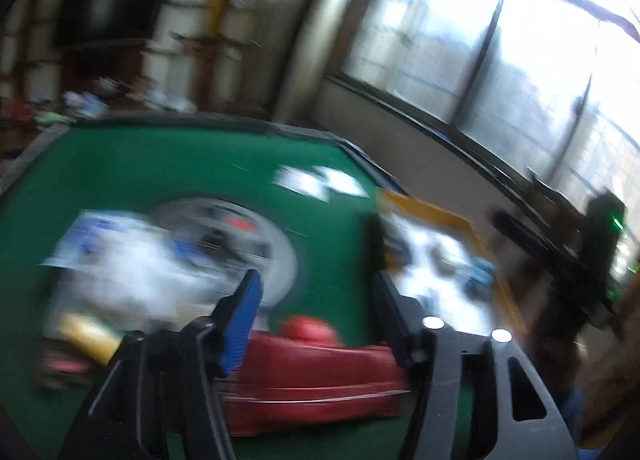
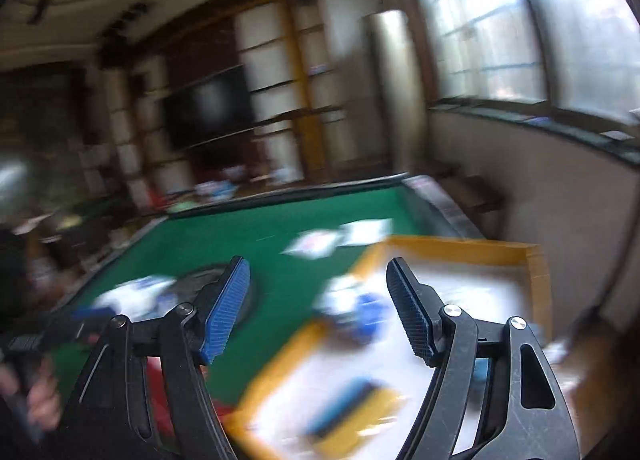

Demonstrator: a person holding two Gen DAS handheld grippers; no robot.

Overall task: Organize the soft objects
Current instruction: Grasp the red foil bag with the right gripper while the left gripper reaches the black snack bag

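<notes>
Table [image 2: 224,236], green felt with a dark raised rim, fills the middle of both wrist views; every frame is smeared by motion, so I list only what I can make out.

Item one: yellow-rimmed tray with a pale floor [image 2: 460,248], at four o'clock on the felt in the right wrist view. Already lying in it, as far as I can tell: a white-and-blue soft packet [image 2: 352,308] near the tray's nine o'clock edge and a blue-and-yellow packet [image 2: 352,412] toward six o'clock.

Item two: red soft pouch [image 1: 312,376], on the felt just below my left gripper [image 1: 316,316], not in the tray.

Item three: white-and-blue crinkled bag [image 1: 132,268], at nine o'clock from that gripper, over a grey round centre plate [image 1: 280,244]. A yellow item [image 1: 84,334] lies beside it, too blurred to identify.

Item four: two white cards [image 2: 340,238] at twelve o'clock on the felt.

Left gripper: jaws apart, nothing between the pads. Right gripper [image 2: 320,312]: jaws wide apart over the tray's edge, empty.

Progress, my judgement: partly done. Some packets are in the tray; the red pouch, the crinkled bag and the yellow item remain on the felt to be collected.
</notes>
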